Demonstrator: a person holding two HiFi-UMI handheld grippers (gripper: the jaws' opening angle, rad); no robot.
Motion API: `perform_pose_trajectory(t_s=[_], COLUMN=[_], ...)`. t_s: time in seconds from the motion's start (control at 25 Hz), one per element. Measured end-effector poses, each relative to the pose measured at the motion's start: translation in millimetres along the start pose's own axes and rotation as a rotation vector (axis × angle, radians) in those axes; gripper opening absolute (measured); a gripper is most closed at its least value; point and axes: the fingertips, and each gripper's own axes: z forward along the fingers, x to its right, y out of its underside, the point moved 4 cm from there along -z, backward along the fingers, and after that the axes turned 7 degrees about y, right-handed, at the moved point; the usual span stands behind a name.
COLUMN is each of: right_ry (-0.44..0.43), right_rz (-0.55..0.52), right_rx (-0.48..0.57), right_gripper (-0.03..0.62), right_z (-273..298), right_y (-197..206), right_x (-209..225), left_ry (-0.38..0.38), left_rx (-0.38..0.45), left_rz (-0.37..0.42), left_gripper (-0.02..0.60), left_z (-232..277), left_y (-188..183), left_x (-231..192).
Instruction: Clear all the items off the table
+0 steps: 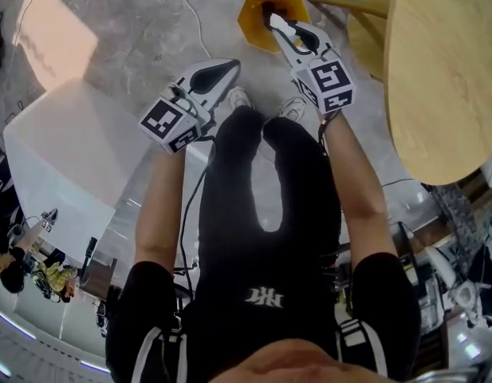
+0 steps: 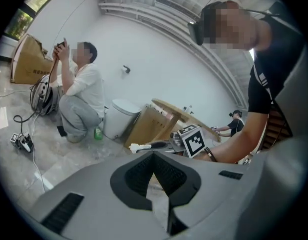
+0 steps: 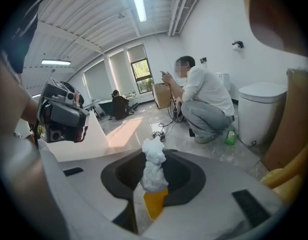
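Observation:
My right gripper [image 1: 281, 26] is shut on a crumpled white tissue [image 3: 154, 166], which stands up between its jaws. It hangs right above a yellow bin [image 1: 257, 22] on the floor; the bin's yellow also shows through the jaw gap [image 3: 154, 203] in the right gripper view. My left gripper [image 1: 223, 72] is shut with nothing in it, held to the left over my shoes. The round wooden table [image 1: 445, 78] lies to the right, and no items show on the part of its top that is in view.
A white slab [image 1: 70, 158] lies on the floor at left. A person crouches [image 3: 203, 99] beside a white lidded bin [image 3: 261, 109] and a green bottle [image 3: 229, 136]. A cardboard box [image 2: 149, 126] leans near the table. Cables run over the marble floor [image 1: 150, 22].

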Motion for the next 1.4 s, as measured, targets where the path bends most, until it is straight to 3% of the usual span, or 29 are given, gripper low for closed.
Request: perform_pose_trajectory(t_s=[0.4, 0.76, 1.0, 1.16, 1.4], right_ry=[0.0, 0.013, 0.015, 0.001, 0.012], right_rz=[-0.048, -0.145, -0.191, -0.179, -0.173], right_rx=[-0.081, -0.147, -0.177, -0.181, -0.202], right_gripper=[0.1, 0.109, 0.13, 0.235, 0.235], right_z=[74, 116, 126, 129, 118], right_y=[122, 176, 184, 183, 172], right_x=[25, 35, 35, 34, 33], left_ry=[-0.011, 0.021, 0.021, 0.024, 0.009], left_rx=[-0.022, -0.06, -0.031, -0.041, -0.055], left_rz=[0.012, 0.028, 0.033, 0.034, 0.024], left_gripper=[0.012, 0.012, 0.012, 0.012, 0.012], left_z=[37, 51, 56, 52, 34], left_y=[95, 141, 140, 137, 123], left_x=[-57, -101, -111, -109, -98])
